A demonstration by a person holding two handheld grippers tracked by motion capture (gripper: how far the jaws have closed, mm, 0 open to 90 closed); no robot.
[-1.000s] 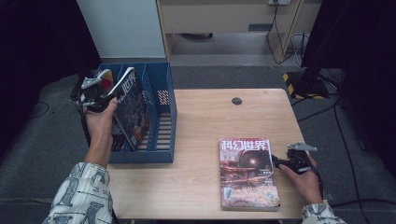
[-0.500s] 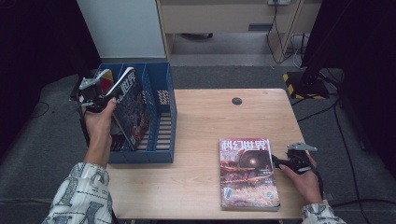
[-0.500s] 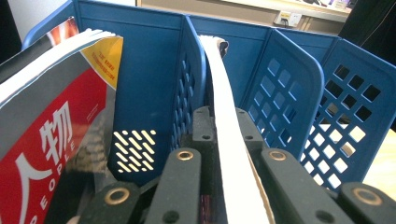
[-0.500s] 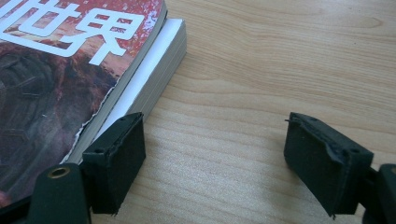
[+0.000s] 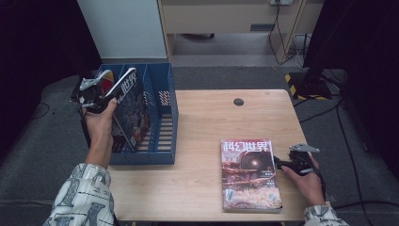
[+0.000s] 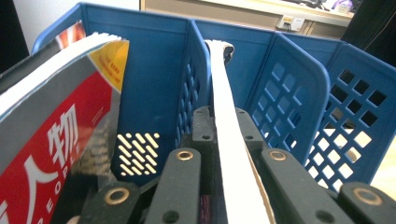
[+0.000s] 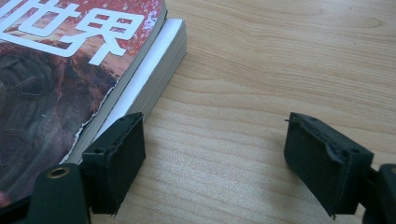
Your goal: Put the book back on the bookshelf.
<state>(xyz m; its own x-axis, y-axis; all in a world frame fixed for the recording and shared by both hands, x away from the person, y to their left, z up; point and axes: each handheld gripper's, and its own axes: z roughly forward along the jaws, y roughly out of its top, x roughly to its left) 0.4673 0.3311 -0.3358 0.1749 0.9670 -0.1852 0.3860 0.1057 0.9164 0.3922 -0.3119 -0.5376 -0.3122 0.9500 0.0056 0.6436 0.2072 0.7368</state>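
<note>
A blue file rack (image 5: 165, 123) stands at the table's left edge. My left gripper (image 5: 99, 92) is above its left compartments, shut on the top edge of a dark-covered magazine (image 5: 132, 107) that stands tilted in the rack. In the left gripper view the jaws clamp the magazine's white page edge (image 6: 228, 135), and a red-covered magazine (image 6: 51, 140) leans in the compartment to the left. A red science-fiction magazine (image 5: 249, 172) lies flat on a stack at the table's front right. My right gripper (image 5: 282, 165) rests open on the wood just beside the stack's right edge (image 7: 154, 79).
A small dark round cap (image 5: 239, 101) sits in the wooden table (image 5: 207, 141) near its far edge. The rack's right compartments (image 6: 299, 107) hold nothing I can see. Cables and a yellow-black striped base (image 5: 301, 82) lie on the floor beyond the table.
</note>
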